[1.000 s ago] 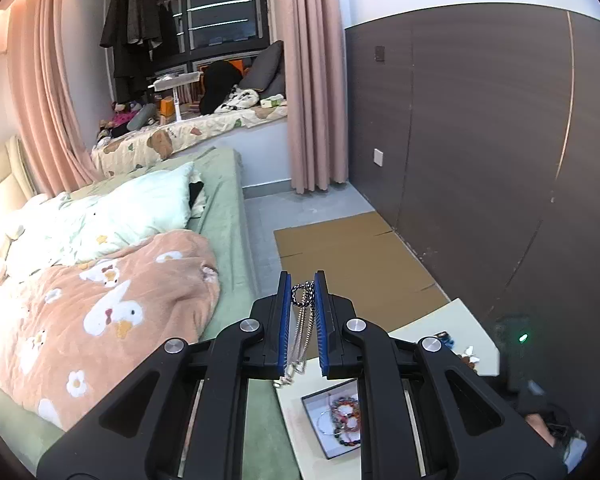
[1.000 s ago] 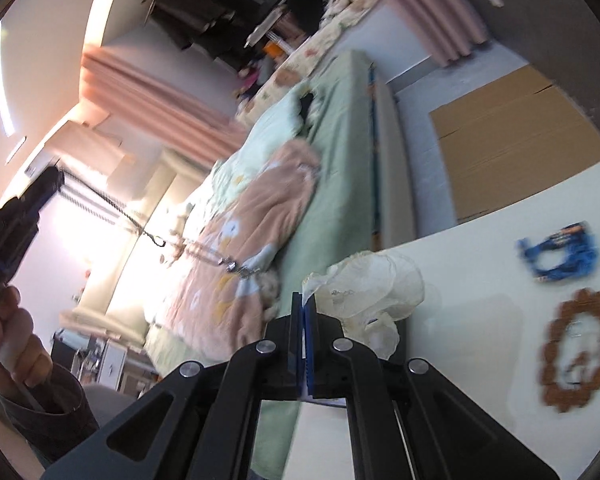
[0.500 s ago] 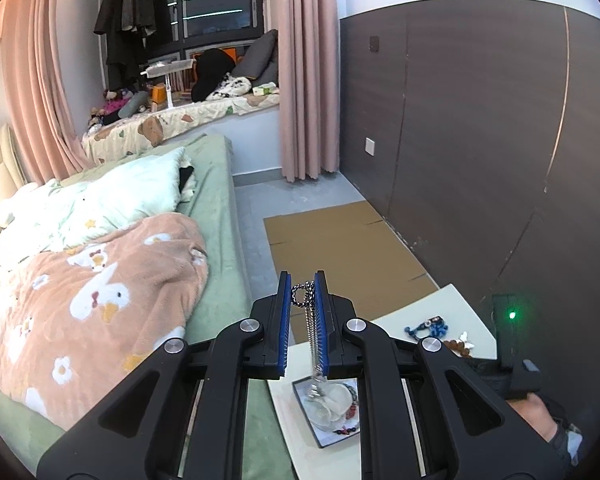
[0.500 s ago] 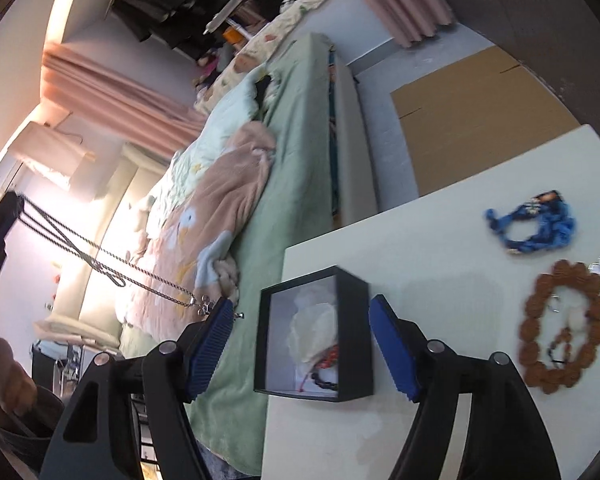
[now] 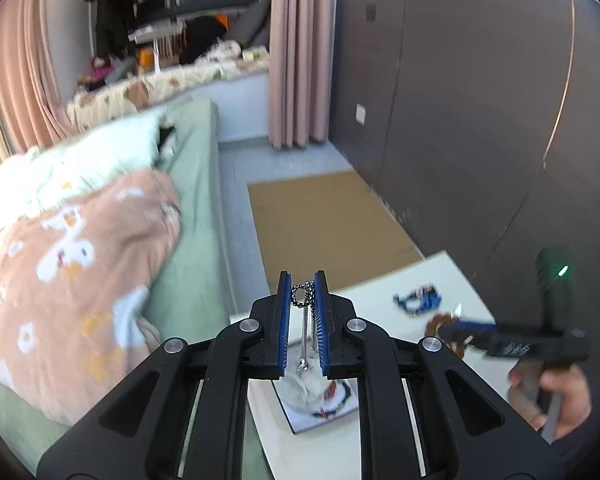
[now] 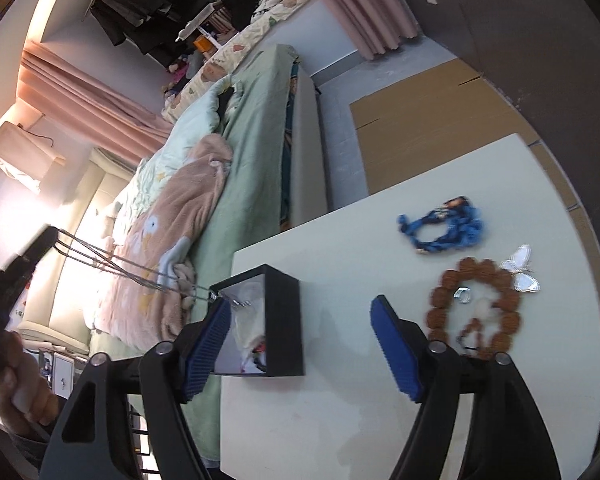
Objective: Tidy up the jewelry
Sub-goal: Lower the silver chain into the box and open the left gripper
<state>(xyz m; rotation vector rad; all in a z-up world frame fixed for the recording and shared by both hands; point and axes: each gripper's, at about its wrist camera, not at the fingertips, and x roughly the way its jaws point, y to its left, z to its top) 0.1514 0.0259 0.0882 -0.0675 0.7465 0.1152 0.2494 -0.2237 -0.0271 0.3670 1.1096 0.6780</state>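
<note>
Two changes count: the right gripper point(image 6: 300, 344), clamped a second ago, is opening empty, while the left gripper point(image 5: 303, 300) pinching the chain necklace point(image 5: 305, 320) now dangles it into the black box point(image 6: 282, 320), so placement seems close.

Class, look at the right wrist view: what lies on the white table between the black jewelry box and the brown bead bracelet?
Nothing lies there. In the right wrist view, the table is bare between the black box and the bead bracelet; only the right gripper's blue finger hangs above that stretch.
</note>
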